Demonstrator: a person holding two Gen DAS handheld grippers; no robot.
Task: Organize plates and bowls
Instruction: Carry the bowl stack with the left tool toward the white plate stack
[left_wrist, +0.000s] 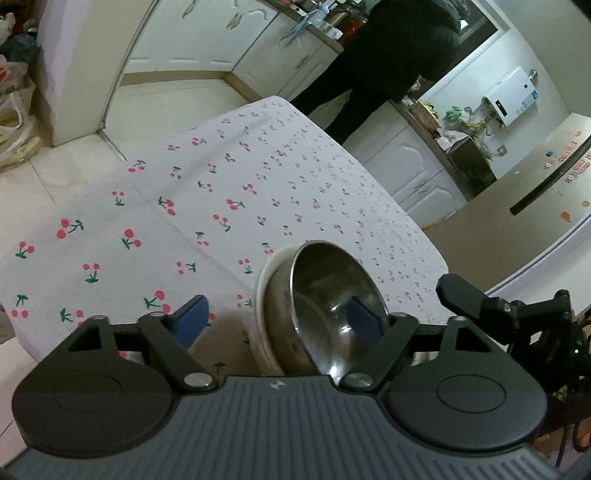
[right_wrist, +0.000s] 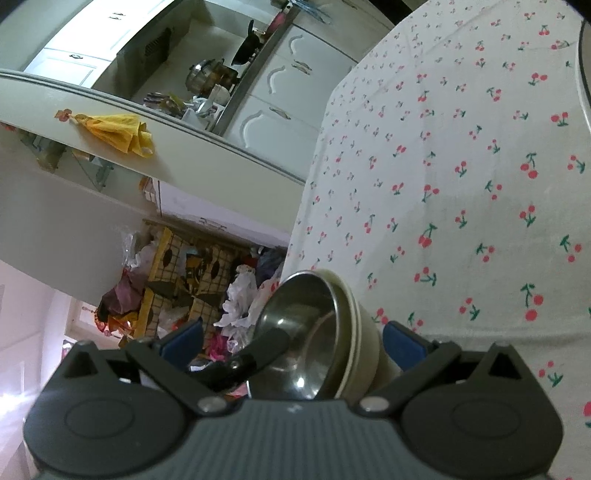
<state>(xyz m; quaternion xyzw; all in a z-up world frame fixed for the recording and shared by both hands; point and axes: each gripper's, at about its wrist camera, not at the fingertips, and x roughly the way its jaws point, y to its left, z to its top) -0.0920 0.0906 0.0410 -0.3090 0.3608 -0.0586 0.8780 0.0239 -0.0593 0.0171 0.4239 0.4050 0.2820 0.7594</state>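
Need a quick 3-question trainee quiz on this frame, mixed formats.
1. True or false: the steel bowl is nested inside the white bowl.
2. What pattern is printed on the tablecloth?
3. One finger of the left gripper is: A) inside the steel bowl, B) under the tablecloth, C) resting on a plate.
Key: 1 true; 2 cherries; 3 A.

The nested bowls, a steel bowl inside a cream bowl, are filling the gap between the left gripper's spread fingers. Beyond them the cherry tablecloth is lying bare. A person is standing past the table's far edge.
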